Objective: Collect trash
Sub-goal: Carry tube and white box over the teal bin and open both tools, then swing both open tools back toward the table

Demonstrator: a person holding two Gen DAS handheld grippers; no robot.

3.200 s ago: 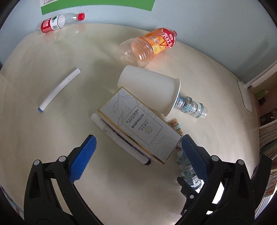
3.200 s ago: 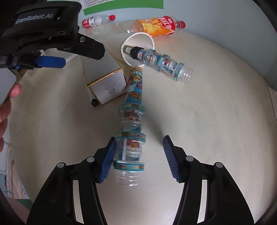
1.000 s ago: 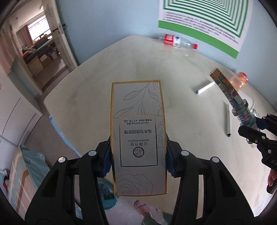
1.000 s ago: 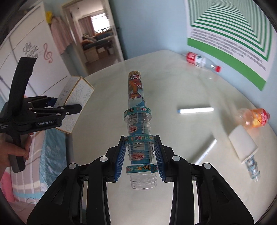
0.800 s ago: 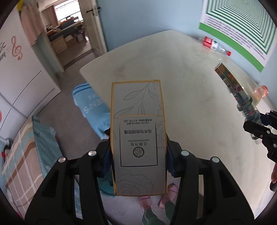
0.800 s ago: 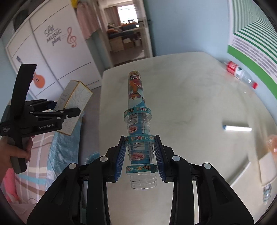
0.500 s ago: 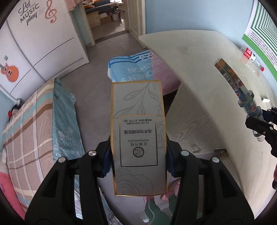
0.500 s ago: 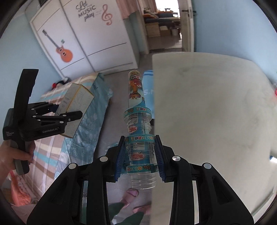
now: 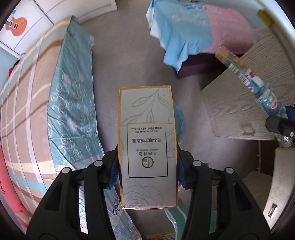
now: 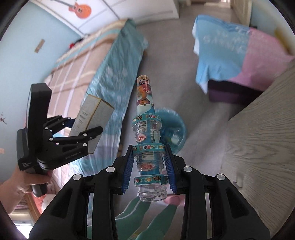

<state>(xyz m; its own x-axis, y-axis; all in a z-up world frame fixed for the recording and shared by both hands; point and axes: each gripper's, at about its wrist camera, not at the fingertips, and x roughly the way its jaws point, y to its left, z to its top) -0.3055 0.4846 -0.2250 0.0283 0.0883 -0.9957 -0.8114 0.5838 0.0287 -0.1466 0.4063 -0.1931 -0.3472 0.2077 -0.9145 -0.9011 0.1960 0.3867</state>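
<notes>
White perfume box (image 9: 147, 144) clamped in left jaws, plastic bottle (image 10: 149, 147) in right, both now off table, over floor.

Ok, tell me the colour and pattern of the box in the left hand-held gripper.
The box is pale grey-white with gold edges and fine leaf and rose line drawings; the left wrist view shows it best.

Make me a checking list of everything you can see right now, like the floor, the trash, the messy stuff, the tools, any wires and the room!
Surface: grey floor, bare around the bin.
Job's things: white perfume box; stacked clear bottle; blue-lined trash bin on the floor beyond the bottle.
Clutter: blue-and-pink cloth draped over a dark box.
Grippers: left tool shut on the perfume box; right tool shut on the bottle.
Cables: nothing seen.
Surroundings: bed with teal and striped covers, wooden table side, guitar sticker on a white wardrobe.
</notes>
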